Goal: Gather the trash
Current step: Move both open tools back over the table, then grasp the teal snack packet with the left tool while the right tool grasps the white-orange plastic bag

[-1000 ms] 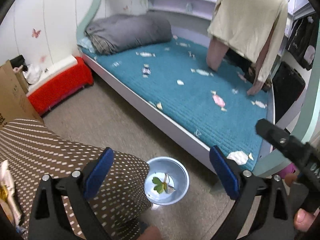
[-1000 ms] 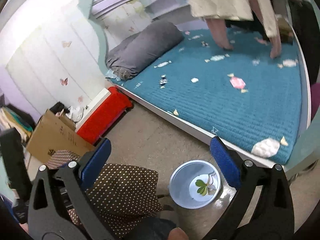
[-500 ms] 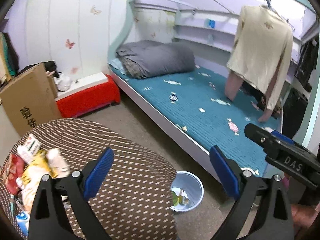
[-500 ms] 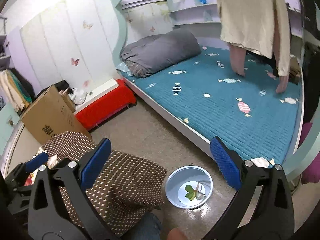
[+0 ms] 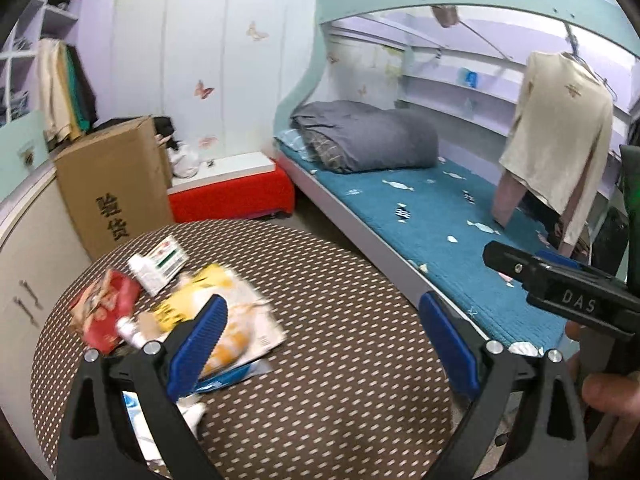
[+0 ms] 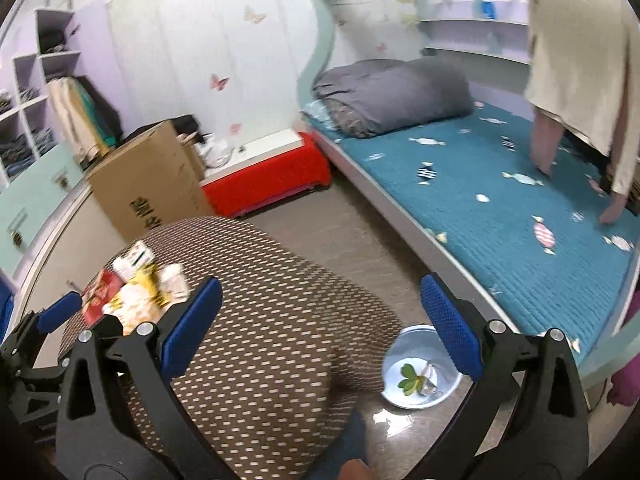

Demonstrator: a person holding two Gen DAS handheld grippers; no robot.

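Note:
A heap of trash lies on the left of a round brown dotted table (image 5: 340, 360): a yellow-white wrapper (image 5: 236, 312), a red packet (image 5: 106, 308) and a white-green box (image 5: 160, 262). The heap also shows in the right wrist view (image 6: 132, 292). My left gripper (image 5: 324, 344) is open and empty above the table, its left finger over the wrappers. My right gripper (image 6: 320, 320) is open and empty, higher, over the table's right edge (image 6: 360, 312). A blue bin (image 6: 420, 372) with a green leaf stands on the floor beside the table.
A bed with a teal cover (image 5: 440, 216) runs along the right. A red bench (image 5: 232, 196) and a cardboard box (image 5: 116, 180) stand behind the table. A cream garment (image 5: 560, 128) hangs over the bed. The right gripper's body (image 5: 568, 292) shows at the right edge.
Both grippers have swung up and left, from above the bin on the floor to over the table. The trash heap has come into view. Both stay open.

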